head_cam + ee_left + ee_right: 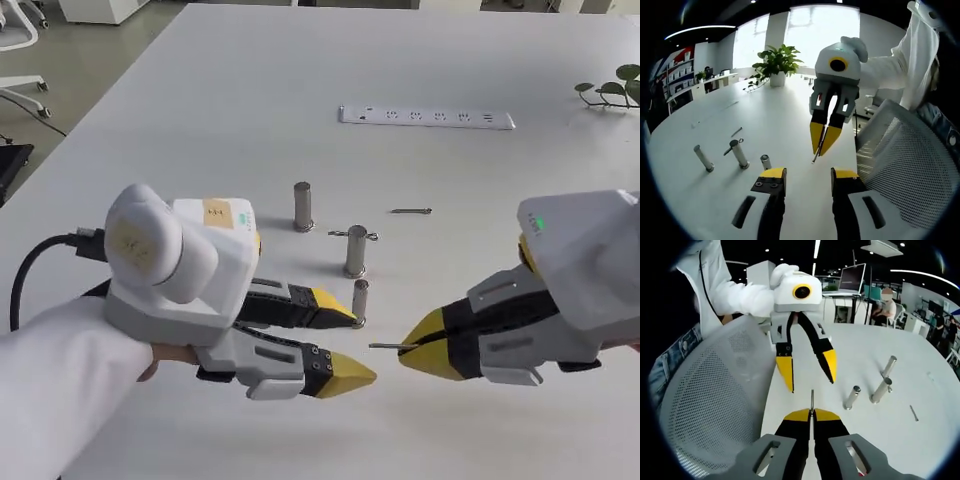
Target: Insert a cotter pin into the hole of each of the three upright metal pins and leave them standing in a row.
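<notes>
Holding a cotter pin (385,346) clamped in my right tongs (408,352), just right of the short metal pin (360,300) on the tabletop (200,120). My left tongs (358,346) gape empty just left of it. Behind that short pin stand the middle metal pin (356,255), with a fitted cotter pin (368,236) through it, and the far metal pin (303,206). The sticker (217,212) on the left tongs is unreadable.
</notes>
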`<state>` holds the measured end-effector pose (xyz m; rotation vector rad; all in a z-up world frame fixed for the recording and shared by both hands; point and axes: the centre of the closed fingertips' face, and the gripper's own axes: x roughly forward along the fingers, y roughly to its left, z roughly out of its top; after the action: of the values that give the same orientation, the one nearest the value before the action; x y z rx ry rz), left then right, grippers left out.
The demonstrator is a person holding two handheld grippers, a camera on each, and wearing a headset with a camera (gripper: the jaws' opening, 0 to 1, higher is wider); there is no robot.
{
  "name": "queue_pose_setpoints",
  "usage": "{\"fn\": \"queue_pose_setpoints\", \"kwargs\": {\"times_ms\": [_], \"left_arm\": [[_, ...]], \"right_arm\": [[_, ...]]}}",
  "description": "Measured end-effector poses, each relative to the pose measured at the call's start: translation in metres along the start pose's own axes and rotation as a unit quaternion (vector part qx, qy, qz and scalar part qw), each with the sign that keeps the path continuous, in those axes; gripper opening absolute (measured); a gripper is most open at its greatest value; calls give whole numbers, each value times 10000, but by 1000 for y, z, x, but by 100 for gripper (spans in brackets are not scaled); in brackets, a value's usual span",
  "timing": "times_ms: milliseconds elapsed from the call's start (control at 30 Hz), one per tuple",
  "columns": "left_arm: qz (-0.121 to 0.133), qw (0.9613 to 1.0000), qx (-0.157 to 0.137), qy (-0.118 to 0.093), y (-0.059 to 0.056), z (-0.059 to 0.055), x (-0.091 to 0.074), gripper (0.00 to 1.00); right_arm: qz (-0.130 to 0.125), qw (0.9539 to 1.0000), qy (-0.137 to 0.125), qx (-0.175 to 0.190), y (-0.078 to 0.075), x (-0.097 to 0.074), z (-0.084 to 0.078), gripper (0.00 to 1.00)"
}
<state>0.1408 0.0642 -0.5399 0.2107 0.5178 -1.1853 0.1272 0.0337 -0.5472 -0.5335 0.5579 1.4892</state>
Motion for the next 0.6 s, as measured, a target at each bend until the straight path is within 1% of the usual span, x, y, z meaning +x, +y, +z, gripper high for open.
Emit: {"fn": "queue_pose_setpoints", "kwargs": {"times_ms": [33,200,267,300,333,367,400,433,467,600], "left_arm": [[90,9999,-60,-19,5,-1,0,39],[491,9985,-240,-94,24,-3,6,43],[551,9978,-350,-125,29,-5,11,43],[567,9977,-357,-113,30,-6,13,43],[632,9972,-393,-5,33,-10,17,44],[680,9970,-366,108,35,-14,19,45],[683,9972,-288,128,35,-15,21,44],[688,9970,-328,129,36,-16,23,43],[746,9961,-451,139,38,-18,26,42],[941,9936,-619,47,47,-19,32,37]], "right_arm": [[-85,10000,42,2,-4,-1,-1,0],[-308,9994,170,69,-21,-2,-6,0],[-393,9990,207,96,-28,-2,-7,0],[-427,9988,220,106,-31,-1,-7,0],[-482,9985,250,109,-35,-1,-8,0],[-508,9983,273,112,-42,-1,-9,0],[-537,9981,294,112,-46,-1,-10,0],[-572,9978,318,134,-48,0,-11,0],[-594,9976,328,134,-50,0,-11,0],[-638,9970,422,139,-54,2,-15,0]]}}
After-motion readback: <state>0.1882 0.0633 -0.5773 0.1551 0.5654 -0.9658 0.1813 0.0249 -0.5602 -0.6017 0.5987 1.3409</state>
